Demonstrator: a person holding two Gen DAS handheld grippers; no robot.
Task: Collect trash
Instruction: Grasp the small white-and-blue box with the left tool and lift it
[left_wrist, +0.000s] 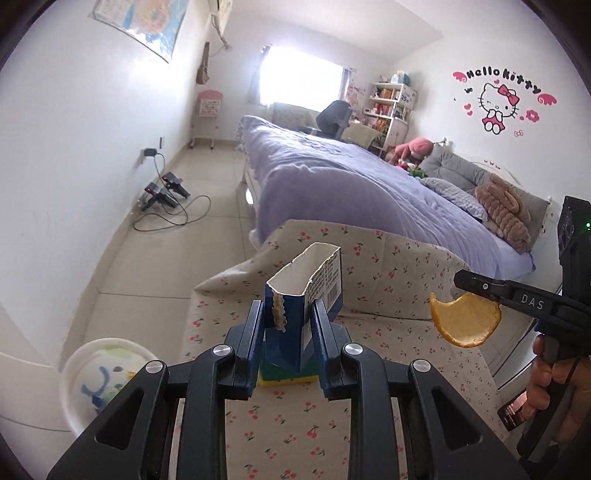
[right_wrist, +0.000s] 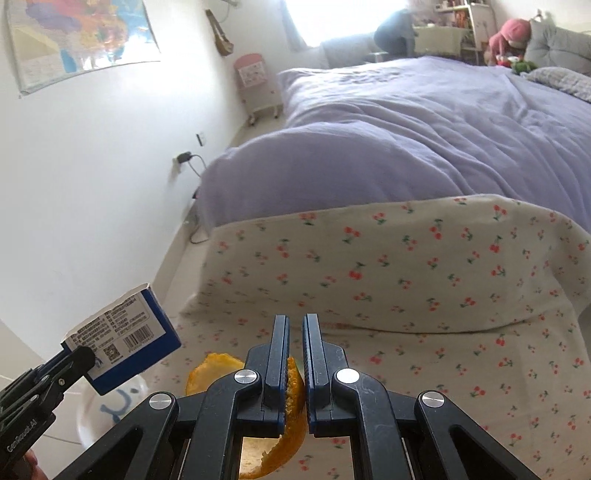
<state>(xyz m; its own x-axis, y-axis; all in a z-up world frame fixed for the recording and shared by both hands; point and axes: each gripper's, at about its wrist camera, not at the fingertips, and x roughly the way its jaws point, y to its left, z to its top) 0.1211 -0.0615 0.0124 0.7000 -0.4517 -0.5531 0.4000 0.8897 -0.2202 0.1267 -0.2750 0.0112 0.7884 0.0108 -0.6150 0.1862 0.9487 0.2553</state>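
Observation:
My left gripper (left_wrist: 287, 314) is shut on a torn blue and white carton (left_wrist: 308, 291), held above the cherry-print cloth (left_wrist: 295, 435). The carton also shows at the left of the right wrist view (right_wrist: 122, 343), in the left gripper (right_wrist: 79, 360). My right gripper (right_wrist: 295, 328) is shut on an orange peel (right_wrist: 293, 387), held above the cloth (right_wrist: 406, 277). In the left wrist view the peel (left_wrist: 465, 321) hangs from the right gripper (left_wrist: 480, 286) at the right. A white bin (left_wrist: 99, 380) stands on the floor at lower left, also in the right wrist view (right_wrist: 110, 406).
A yellow-green sponge (left_wrist: 288, 378) lies on the cloth under the carton. A bed with a lilac duvet (left_wrist: 332, 173) lies beyond the cloth. Chargers and cables (left_wrist: 166, 192) lie by the left wall. A chair and shelves (left_wrist: 388, 107) stand at the far end.

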